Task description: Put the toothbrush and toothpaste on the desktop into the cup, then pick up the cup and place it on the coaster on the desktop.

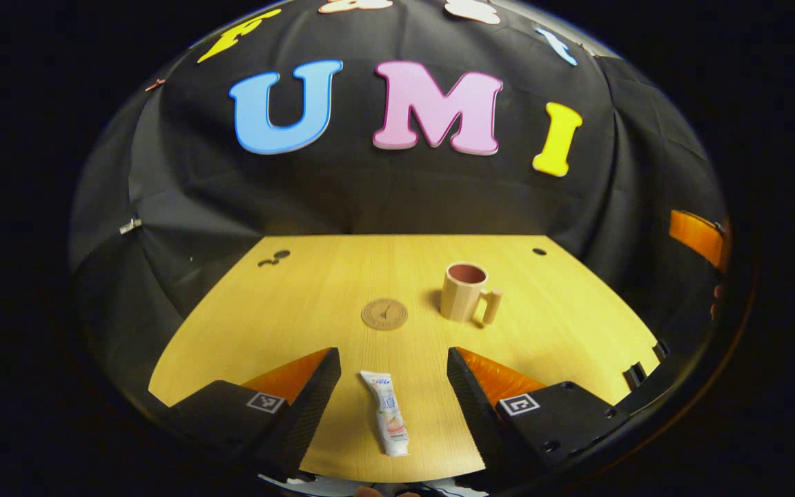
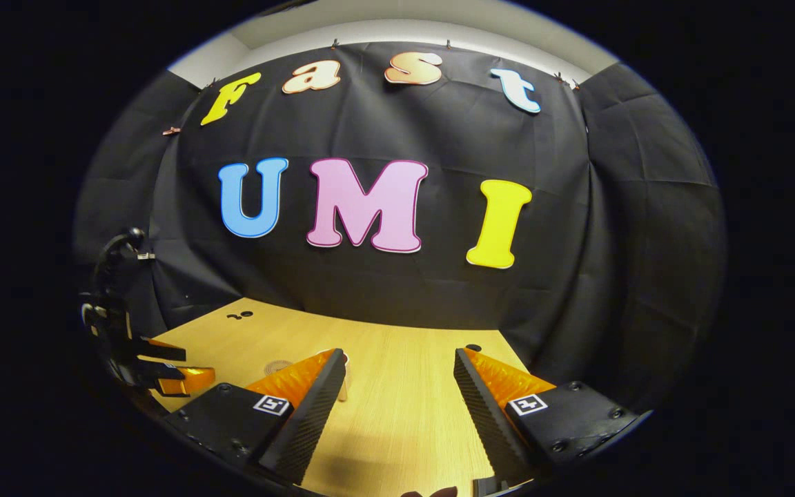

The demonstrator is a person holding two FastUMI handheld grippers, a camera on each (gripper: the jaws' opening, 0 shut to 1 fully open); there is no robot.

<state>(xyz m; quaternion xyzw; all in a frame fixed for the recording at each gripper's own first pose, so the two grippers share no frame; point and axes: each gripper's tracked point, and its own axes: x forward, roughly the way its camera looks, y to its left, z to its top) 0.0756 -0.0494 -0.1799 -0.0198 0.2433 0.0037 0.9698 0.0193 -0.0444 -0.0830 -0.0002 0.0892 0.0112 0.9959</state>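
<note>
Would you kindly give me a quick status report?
Left gripper open, toothpaste lying between its fingers. Right gripper open, empty. Cup upright beside coaster. Nothing blocking.

Both views sharp at centre, with strong fisheye bending toward the edges. Wooden desktop (image 1: pixel 563 324) ahead of the tongs evenly and brightly lit, without glare. Cup (image 1: pixel 465 292) casts a short soft shadow on its left. Black wall cloth (image 2: pixel 439 290) beyond the tongs dim, folds faint
</note>
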